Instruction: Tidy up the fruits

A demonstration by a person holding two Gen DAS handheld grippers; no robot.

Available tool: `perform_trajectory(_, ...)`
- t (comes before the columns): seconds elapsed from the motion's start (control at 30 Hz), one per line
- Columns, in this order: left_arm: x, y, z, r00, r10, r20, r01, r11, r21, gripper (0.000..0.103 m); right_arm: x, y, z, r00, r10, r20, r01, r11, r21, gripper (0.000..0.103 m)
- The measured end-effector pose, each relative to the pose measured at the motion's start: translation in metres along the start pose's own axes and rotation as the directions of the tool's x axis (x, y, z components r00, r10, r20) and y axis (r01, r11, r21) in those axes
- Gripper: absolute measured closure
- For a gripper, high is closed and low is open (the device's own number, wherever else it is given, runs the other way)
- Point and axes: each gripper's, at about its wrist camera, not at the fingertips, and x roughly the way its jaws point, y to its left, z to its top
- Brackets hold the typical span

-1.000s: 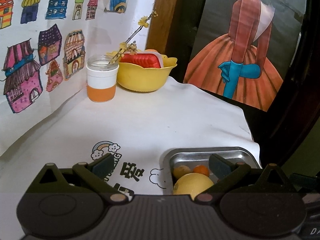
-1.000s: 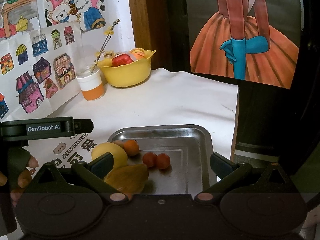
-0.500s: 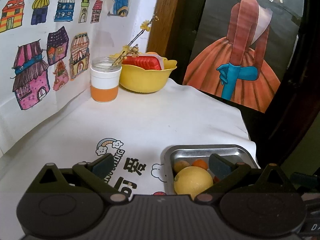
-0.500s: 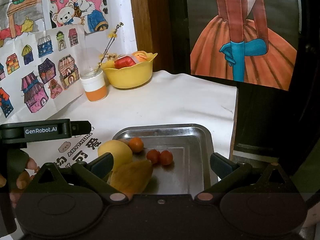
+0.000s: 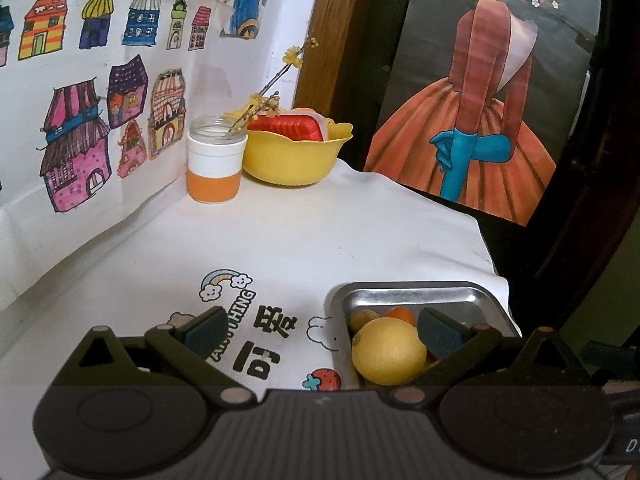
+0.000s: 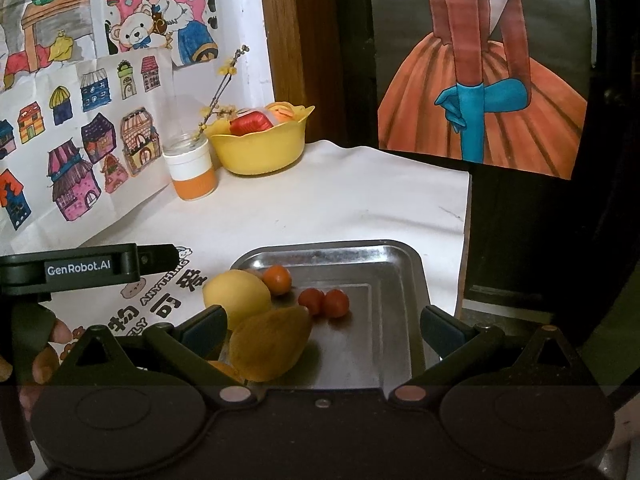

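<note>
fruits sit in the metal tray (image 6: 394,276) at the near right of the table (image 6: 320,204), all bunched at its left end. lemon (image 6: 236,293) against the left wall, small orange (image 6: 277,279) just behind it and touching, brownish mango-like fruit (image 6: 272,346) nearest me, overlapping the lemon's near side. two cherry tomatoes (image 6: 323,302) touching each other, just right of the mango's far tip. right half of the tray is bare metal.

my right gripper (image 6: 320,326) hovers over the tray's near end, fingers spread wide, nothing between them. left finger's pad (image 6: 206,326) sits just in front of the lemon and mango, can't tell if it touches. my left gripper (image 5: 320,332) is over the printed cloth just left of the tray, fingers also wide apart and empty; from that view its right finger overlaps the tray beside the lemon. in the right view i see the left gripper's body at far left with a hand (image 6: 44,354) on it.

far left corner of the table: yellow bowl (image 6: 262,148) with a red item and something orange in it, and just beside it a white and orange jar (image 6: 191,172) holding a twig with yellow blossoms. drawings of houses (image 5: 80,136) on the left wall, picture of an orange dress (image 6: 480,92) behind the table.
</note>
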Motion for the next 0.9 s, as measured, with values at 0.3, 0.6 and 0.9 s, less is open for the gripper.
perform_trajectory(0.3,-0.009,0.001,-0.010,1.000,0.003,0.022,-0.003,1.000,0.018,0.000,-0.010,0.003,-0.009,1.000,-0.008,0.023,0.008,1.000,0.003,0.001)
perform_trajectory(0.6,-0.012,0.004,-0.021,1.000,0.017,0.019,-0.017,1.000,0.024,0.000,-0.009,0.006,-0.019,1.000,-0.016,0.021,0.016,1.000,-0.003,0.001)
perform_trajectory(0.9,-0.016,0.006,-0.029,1.000,0.016,0.021,-0.016,0.999,0.029,0.000,-0.010,0.005,-0.025,0.999,-0.023,0.024,0.022,1.000,0.008,0.001)
